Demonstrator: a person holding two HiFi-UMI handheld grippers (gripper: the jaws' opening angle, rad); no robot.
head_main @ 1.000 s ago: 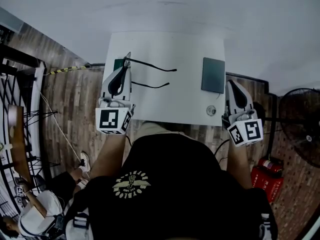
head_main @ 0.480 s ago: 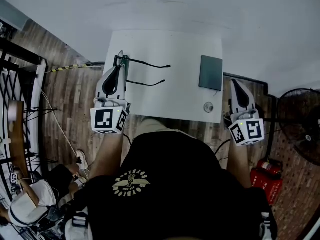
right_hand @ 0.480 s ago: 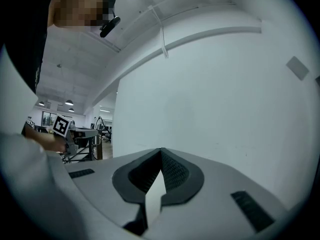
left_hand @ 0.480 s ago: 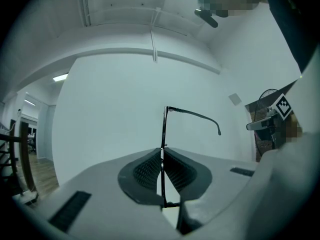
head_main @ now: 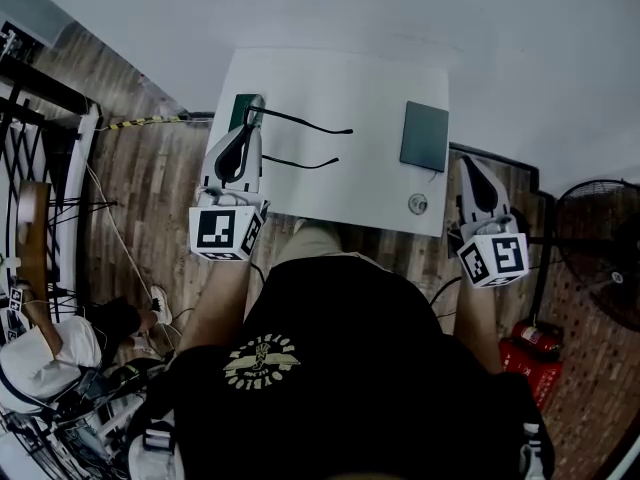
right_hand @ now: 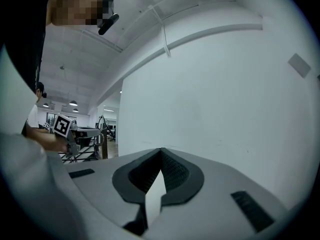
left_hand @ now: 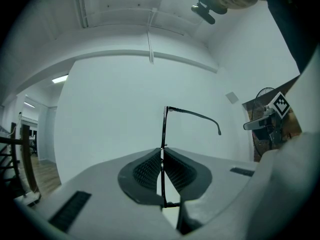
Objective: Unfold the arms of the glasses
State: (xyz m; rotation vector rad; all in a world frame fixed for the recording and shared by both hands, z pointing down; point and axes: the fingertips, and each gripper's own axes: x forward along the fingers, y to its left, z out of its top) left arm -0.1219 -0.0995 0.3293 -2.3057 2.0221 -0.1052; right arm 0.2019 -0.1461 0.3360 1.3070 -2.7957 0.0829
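Glasses (left_hand: 164, 126) pinched in left gripper (left_hand: 161, 153), arms unfolded, right gripper (right_hand: 160, 151) closed

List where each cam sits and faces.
Head view: on the person's head, facing steeply down at the white table; shows black-shirted torso, forearms, left gripper, right gripper.
Left gripper view: on the left gripper, facing level along its fingers at a white wall; fingers shut on the glasses.
Right gripper view: on the right gripper, facing level at the wall; fingers shut, empty.
Shared: head and left gripper views both show the glasses.
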